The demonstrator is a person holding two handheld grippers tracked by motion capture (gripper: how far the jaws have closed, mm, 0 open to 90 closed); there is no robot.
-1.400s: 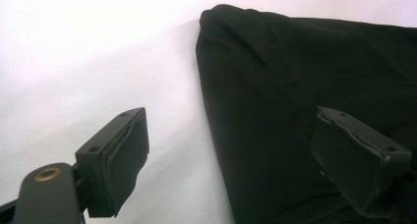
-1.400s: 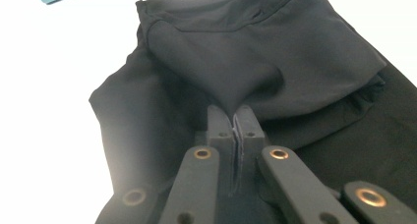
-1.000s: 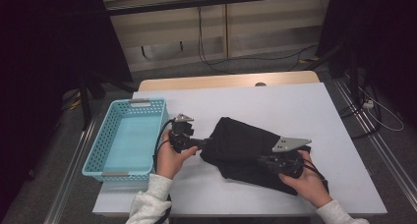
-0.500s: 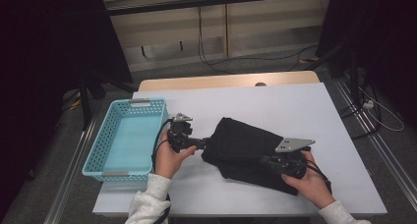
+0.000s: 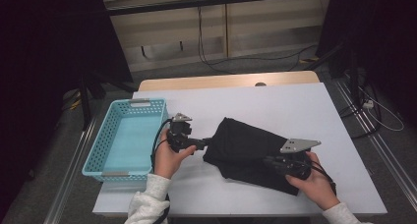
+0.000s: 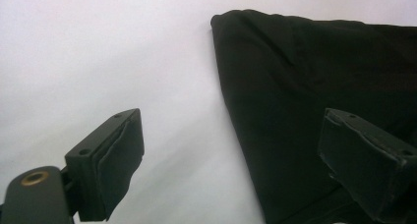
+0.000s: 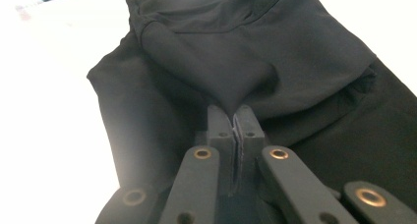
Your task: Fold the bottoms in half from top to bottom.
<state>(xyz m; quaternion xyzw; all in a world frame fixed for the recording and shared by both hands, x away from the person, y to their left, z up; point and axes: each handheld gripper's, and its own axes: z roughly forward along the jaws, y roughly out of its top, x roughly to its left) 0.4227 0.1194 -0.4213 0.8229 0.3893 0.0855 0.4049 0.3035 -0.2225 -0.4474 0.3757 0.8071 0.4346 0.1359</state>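
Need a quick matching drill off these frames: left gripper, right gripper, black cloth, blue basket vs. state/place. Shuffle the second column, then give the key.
Things:
1. left gripper
2. right gripper
3. black cloth
4. blue basket

States or places:
A. lies crumpled on the white table, between the two hands
B. jaws pressed together on a fold of fabric
C. stands at the table's left edge, nothing in it
D. jaws spread wide, one over bare table, one over the cloth's edge

Pairs: 1-D, 2-B, 3-A, 4-C
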